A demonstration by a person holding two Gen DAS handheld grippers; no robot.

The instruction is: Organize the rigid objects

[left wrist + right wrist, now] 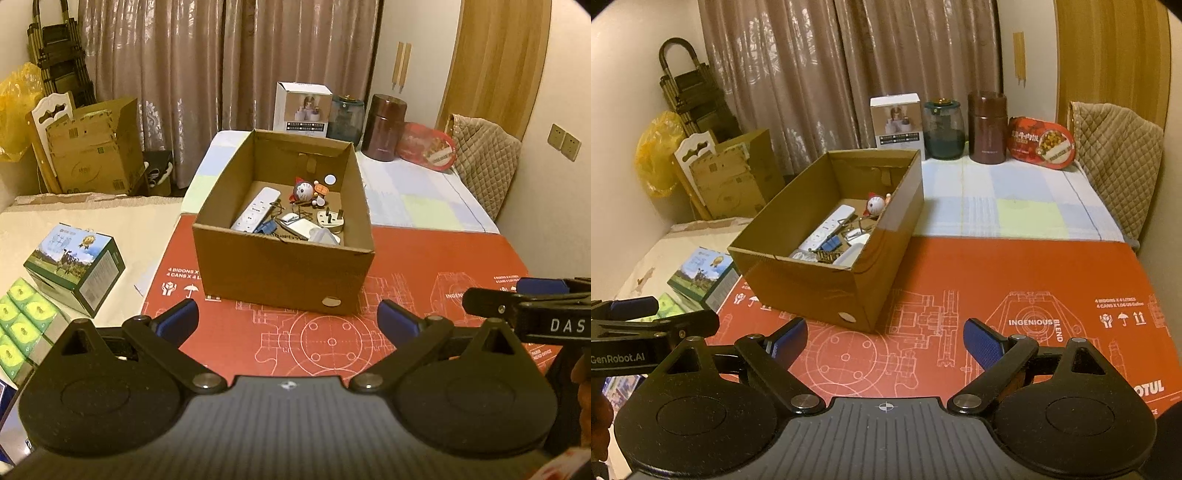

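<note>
An open cardboard box (pixel 273 275) (pixel 816 284) stands on a red printed cardboard sheet (pixel 443 266) (pixel 1015 273). Inside it lie a white remote (pixel 255 210) (pixel 829 225), a small round-headed toy figure (pixel 304 190) (pixel 875 203), a white plug (pixel 330 218), blue clips (pixel 831 245) and other small items. My left gripper (pixel 288 320) hangs open in front of the box with nothing between its blue pads. My right gripper (pixel 885 341) is also open and empty, off the box's near right corner. Each gripper's tip shows at the edge of the other's view.
Behind the box stand a white carton (pixel 895 120), a dark glass jar (pixel 943 129), a brown canister (pixel 988 127) and a red tin (pixel 1041 142) on a checked cloth. A printed box (pixel 75 267) and green tissue packs (pixel 22 325) lie at left. A quilted chair (pixel 1119 158) stands right.
</note>
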